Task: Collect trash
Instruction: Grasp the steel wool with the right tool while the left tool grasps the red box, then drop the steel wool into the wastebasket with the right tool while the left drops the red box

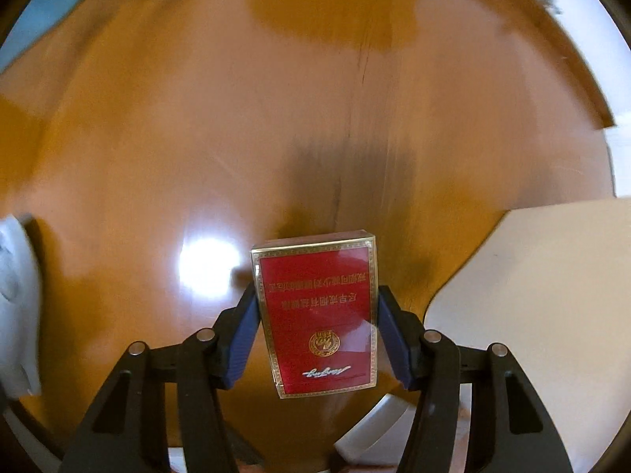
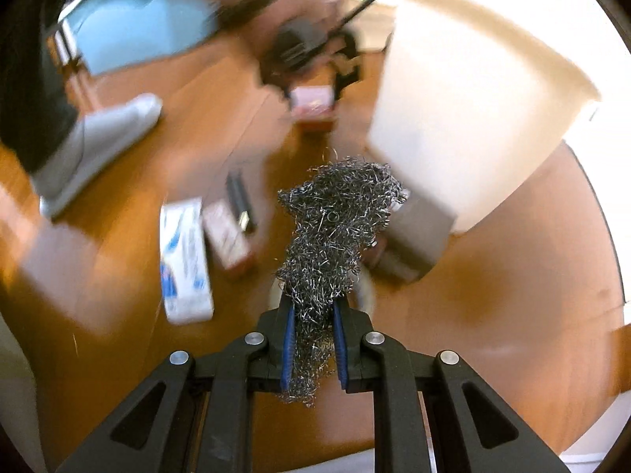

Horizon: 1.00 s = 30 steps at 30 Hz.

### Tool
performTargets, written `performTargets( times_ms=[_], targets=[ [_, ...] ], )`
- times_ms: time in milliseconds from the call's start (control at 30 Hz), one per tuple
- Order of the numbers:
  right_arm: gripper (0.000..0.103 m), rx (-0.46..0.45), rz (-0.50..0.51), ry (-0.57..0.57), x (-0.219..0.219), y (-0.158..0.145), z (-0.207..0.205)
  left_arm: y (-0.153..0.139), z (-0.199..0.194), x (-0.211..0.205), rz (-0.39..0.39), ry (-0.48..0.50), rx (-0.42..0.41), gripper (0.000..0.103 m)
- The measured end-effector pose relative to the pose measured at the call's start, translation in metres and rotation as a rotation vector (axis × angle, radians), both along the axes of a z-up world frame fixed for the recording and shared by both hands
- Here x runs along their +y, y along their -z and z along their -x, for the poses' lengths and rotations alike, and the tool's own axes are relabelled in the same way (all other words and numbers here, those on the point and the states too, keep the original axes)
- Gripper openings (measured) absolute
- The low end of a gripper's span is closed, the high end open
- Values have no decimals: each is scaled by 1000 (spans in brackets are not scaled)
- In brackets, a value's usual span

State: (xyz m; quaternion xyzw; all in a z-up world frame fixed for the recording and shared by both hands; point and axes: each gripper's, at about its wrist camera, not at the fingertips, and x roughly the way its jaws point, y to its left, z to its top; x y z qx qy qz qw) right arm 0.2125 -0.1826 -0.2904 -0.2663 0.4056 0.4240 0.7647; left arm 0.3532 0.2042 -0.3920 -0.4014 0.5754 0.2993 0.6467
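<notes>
two grippers hold trash above the brown table (image 1: 157, 138). the left gripper (image 1: 317, 315) squeezes a red box (image 1: 315, 315). the right gripper (image 2: 313, 329) pinches a wire scrubber (image 2: 335, 228) near the white bucket (image 2: 473, 118).

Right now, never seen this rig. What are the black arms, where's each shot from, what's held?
No robot here: a person holds a two-finger tool in each hand, and a fisheye camera on each looks forward along its fingers. The black arms at the bottom of each picture are those tongs.

Left wrist view: the left tongs clamp a red cigarette pack above a brown wooden table.

Right wrist view: the right tongs squeeze a wad of steel wool. Below, blurred by motion, lie a white and blue box and other small boxes, beside a large white bin.
</notes>
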Motion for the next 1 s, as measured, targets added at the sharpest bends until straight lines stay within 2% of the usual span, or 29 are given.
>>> performTargets(
  times_ms=[133, 267, 367, 433, 500, 533, 567, 600, 700, 767, 800, 867, 933, 1000],
  targets=[
    [17, -55, -156, 28, 4, -62, -27, -53, 33, 16, -62, 8, -82, 56],
    [17, -98, -322, 88, -2, -122, -61, -118, 60, 28, -146, 20, -185, 56],
    [17, -130, -458, 173, -20, -172, -104, -144, 60, 28, -172, 52, -229, 56],
    [18, -138, -509, 250, -30, -197, -141, -153, 63, 28, -182, 70, -250, 56],
    [18, -139, -497, 291, -27, -208, -176, -154, 66, 20, -183, 86, -262, 56],
    [19, -136, -442, 296, -18, -208, -192, -153, 67, 18, -177, 90, -262, 56],
    [19, -121, -344, 283, -1, -201, -213, -148, 66, 15, -171, 92, -260, 56],
    [19, -112, -304, 269, 8, -194, -223, -141, 71, 13, -161, 91, -257, 56],
    [19, 45, -151, 262, 40, -149, -267, -145, 74, 11, -143, 82, -251, 56],
    [19, 95, -102, 258, 54, -126, -284, -147, 74, 13, -140, 75, -256, 56],
    [22, 138, -44, 274, 61, -110, -292, -150, 74, 15, -140, 70, -262, 56],
    [28, 150, -11, 273, 70, -96, -294, -159, 71, 17, -140, 68, -278, 56],
    [44, 154, 27, 276, 77, -87, -296, -175, 71, 16, -150, 80, -305, 56],
    [47, 136, 19, 295, 77, -89, -296, -192, 68, 15, -166, 92, -337, 56]
  ],
)
